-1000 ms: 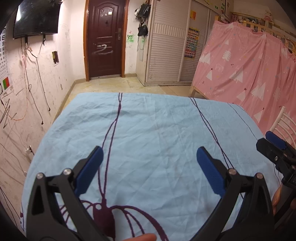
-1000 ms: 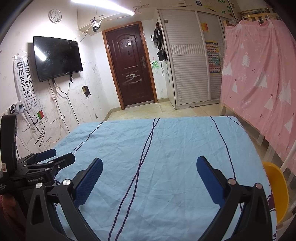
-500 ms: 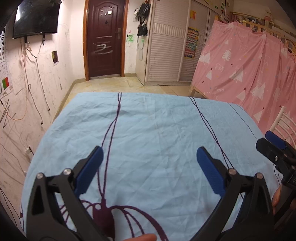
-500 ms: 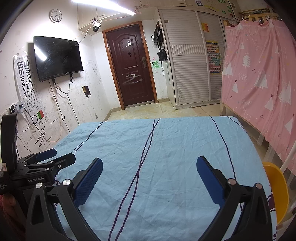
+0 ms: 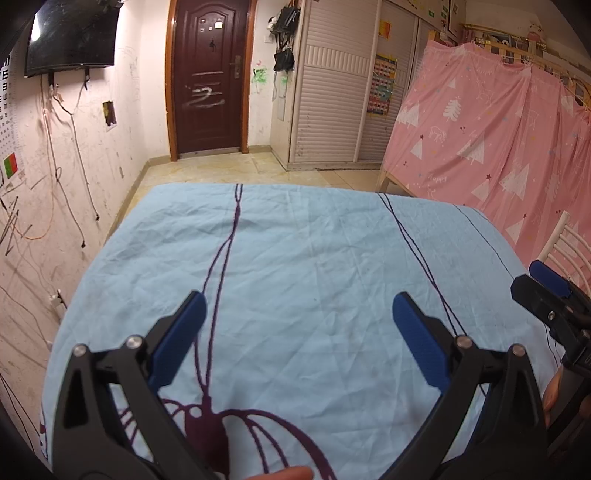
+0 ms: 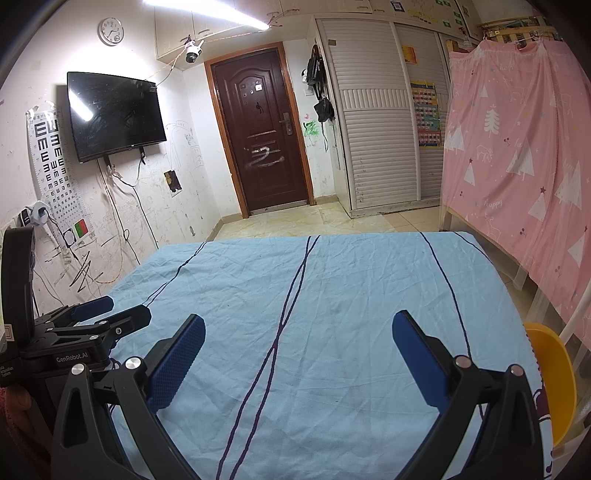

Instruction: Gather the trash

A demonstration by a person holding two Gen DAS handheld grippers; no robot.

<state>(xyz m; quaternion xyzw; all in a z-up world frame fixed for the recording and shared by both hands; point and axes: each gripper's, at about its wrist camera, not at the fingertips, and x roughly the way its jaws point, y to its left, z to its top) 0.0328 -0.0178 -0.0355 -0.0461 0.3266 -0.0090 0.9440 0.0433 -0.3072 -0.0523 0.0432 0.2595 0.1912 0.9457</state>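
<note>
Left wrist view gives you one left gripper (image 5: 298,317) with its two blue fingers (image 5: 179,338) spread wide, nothing between them, held above one blue sheet (image 5: 314,258). Your right gripper (image 6: 298,341) is just as wide apart and also holds nothing; in the left view it shows at the right border (image 5: 554,299). No trash can be made out in either view, so you cannot tell where it lies. On the sheet you can count only dark lines and creases. One yellow chair (image 6: 554,373) stands just beside the sheet's right edge, with one pink curtain (image 6: 517,147) beyond it. One brown door (image 6: 258,136), one television (image 6: 114,114) and one clock (image 6: 110,32) sit on the far walls, past a strip of bare floor (image 6: 295,219).
</note>
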